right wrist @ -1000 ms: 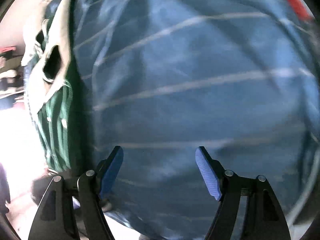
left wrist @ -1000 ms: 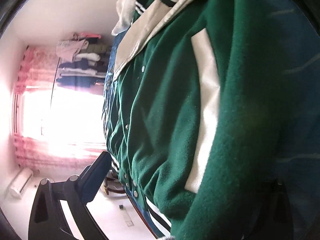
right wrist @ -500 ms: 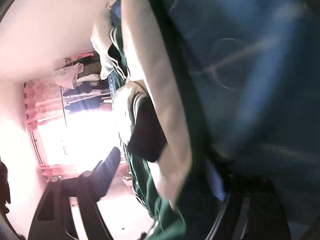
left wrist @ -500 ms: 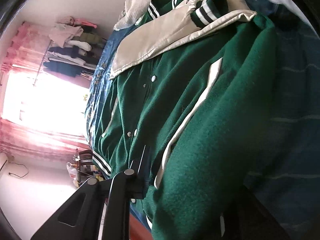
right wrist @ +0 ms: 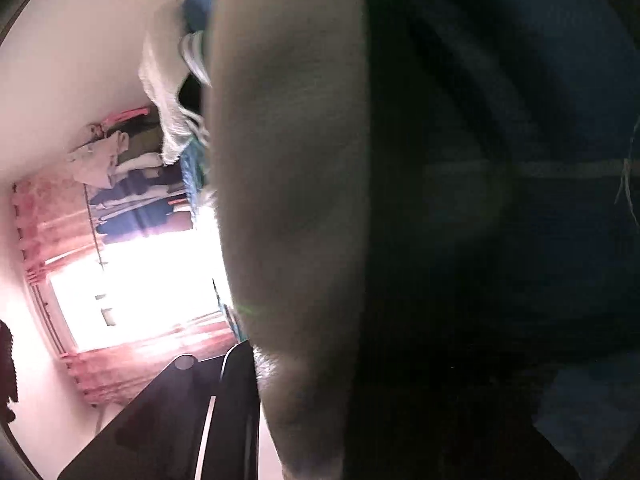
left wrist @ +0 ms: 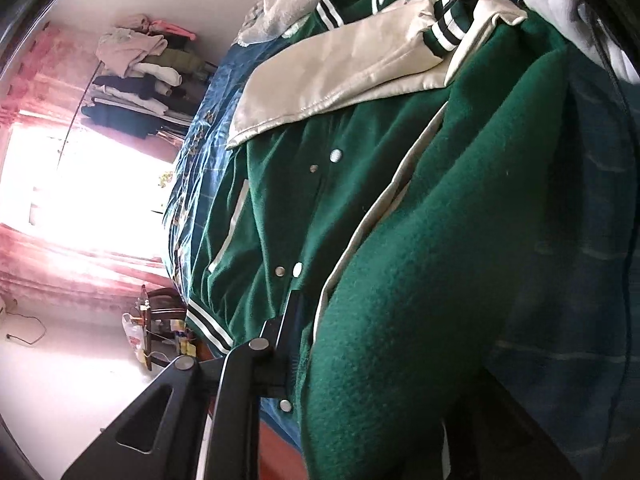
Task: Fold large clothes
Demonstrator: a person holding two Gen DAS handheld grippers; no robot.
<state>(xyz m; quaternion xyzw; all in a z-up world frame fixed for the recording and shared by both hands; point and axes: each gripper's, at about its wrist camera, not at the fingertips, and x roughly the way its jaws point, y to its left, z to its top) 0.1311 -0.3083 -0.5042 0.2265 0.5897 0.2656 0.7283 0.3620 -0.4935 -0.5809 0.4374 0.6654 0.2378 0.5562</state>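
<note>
Progress is partial: green wool varsity jacket [left wrist: 420,220] lies on the blue striped bedspread [left wrist: 592,280], cream satin sleeve [left wrist: 340,76] folded across it, left gripper [left wrist: 384,364] clamping its side fold, right gripper jaw state indeterminable, further folds remaining.

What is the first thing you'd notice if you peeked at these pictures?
The big green jacket with cream sleeves, spread over the blue bedspread, fills the left wrist view. Next comes the glaring bright window with pink curtains at the left, a clothes rack above it. The right wrist view is mostly blurry cloth pressed close.
</note>
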